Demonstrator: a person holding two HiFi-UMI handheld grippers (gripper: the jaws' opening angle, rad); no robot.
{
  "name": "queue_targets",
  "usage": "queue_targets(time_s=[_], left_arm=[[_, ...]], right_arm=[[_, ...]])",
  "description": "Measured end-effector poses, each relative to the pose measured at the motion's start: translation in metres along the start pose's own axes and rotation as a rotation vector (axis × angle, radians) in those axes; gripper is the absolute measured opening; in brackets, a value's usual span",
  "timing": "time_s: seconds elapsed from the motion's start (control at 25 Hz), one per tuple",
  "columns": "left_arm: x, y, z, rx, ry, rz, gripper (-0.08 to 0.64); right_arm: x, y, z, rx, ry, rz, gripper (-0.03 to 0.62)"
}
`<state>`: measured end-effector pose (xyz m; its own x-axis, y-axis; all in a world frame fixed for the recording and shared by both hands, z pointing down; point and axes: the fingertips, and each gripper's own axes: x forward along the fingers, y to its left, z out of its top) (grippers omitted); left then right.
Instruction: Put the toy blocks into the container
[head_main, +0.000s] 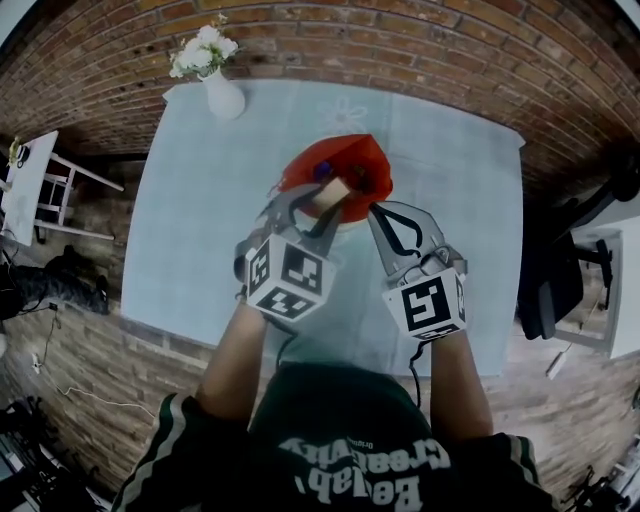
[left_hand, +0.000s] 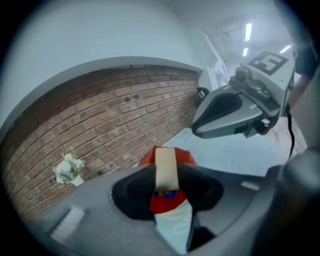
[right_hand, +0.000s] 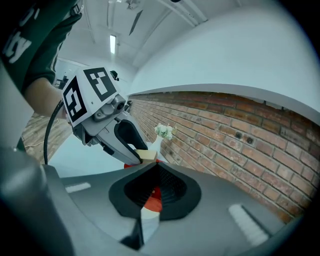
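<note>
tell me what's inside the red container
One bluish piece shows inside the red container. The tan block in the left tongs covers part of the inside, so any other blocks there can't be seen.

Left gripper (head_main: 322, 205) clamps block (left_hand: 166, 167); right gripper (head_main: 378, 212) jaws together, empty.

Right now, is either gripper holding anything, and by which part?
Left gripper clamps a tan block by its two long sides, one end poking past the jaw tips toward the red container. Right gripper holds nothing; its jaws are together.
</note>
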<state>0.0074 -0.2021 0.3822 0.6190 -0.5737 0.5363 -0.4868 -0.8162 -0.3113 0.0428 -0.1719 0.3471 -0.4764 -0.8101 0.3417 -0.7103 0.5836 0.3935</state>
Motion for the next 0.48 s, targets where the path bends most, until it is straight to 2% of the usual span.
queue_targets(time_s=[0.2,0.48], left_arm=[[0.014,0.008,-0.005,0.014,0.004,-0.007,0.144],[0.024,0.02,-0.007,0.037,-0.019,0.033,0.147]], right_arm=[[0.009,-0.004,-0.008,0.008,0.022,-0.009,0.006],[0.015,-0.01,-0.014,0.015,0.042,-0.025,0.005]])
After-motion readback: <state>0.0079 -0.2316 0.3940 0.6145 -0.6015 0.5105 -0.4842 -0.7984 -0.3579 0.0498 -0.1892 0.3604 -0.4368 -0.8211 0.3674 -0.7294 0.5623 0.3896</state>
